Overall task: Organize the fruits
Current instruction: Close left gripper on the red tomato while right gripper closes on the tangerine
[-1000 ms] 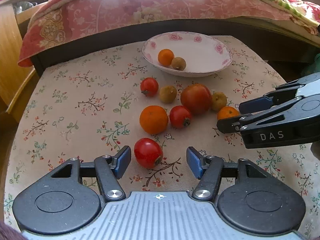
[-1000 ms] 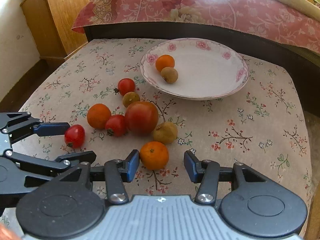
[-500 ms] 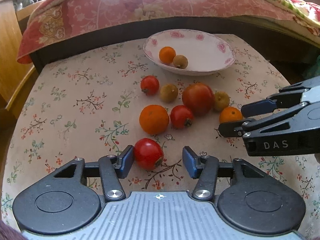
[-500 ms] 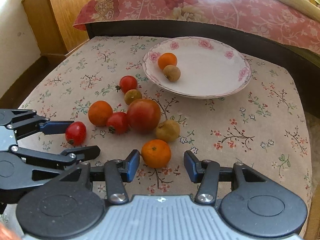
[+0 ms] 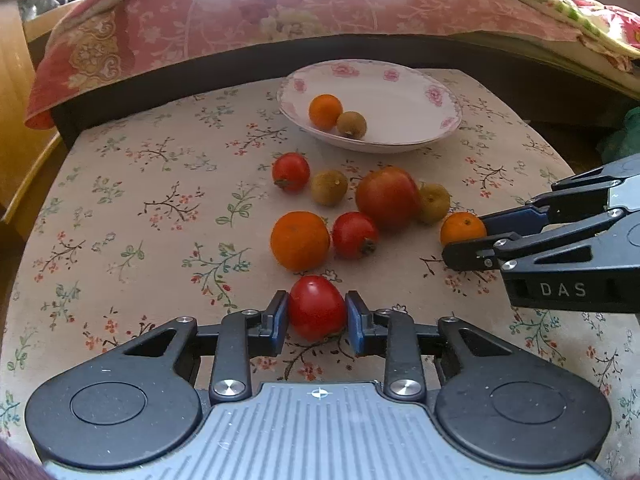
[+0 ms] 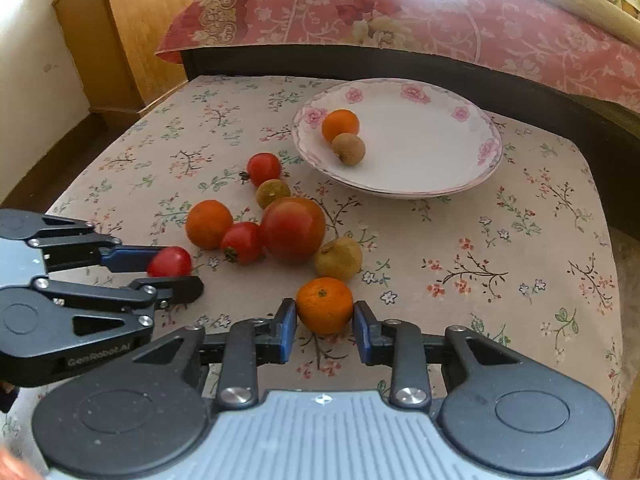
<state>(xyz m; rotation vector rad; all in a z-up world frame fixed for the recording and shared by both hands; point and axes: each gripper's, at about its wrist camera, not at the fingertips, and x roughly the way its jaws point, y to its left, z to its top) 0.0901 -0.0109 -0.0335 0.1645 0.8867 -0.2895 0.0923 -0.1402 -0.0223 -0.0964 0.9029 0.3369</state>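
Now both tongs are closing on fruit at once: the left tongs [image 5: 317,318] have their blue pads against the flanks of a red tomato [image 5: 317,306], and the right tongs [image 6: 325,326] pinch a small tangerine [image 6: 325,305]. A second ago both stood wide with the fruit loose between the pads; the hands themselves have not shifted. Both fruits still sit on the floral worktop [image 5: 132,200], so the grasps look just made and lifting should come next. Beyond them lie the other loose fruits, among them a large red apple [image 6: 293,229] and an orange [image 5: 300,240]. Farther off, the flowered plate [image 6: 420,92] already holds an orange fruit and a brownish one.
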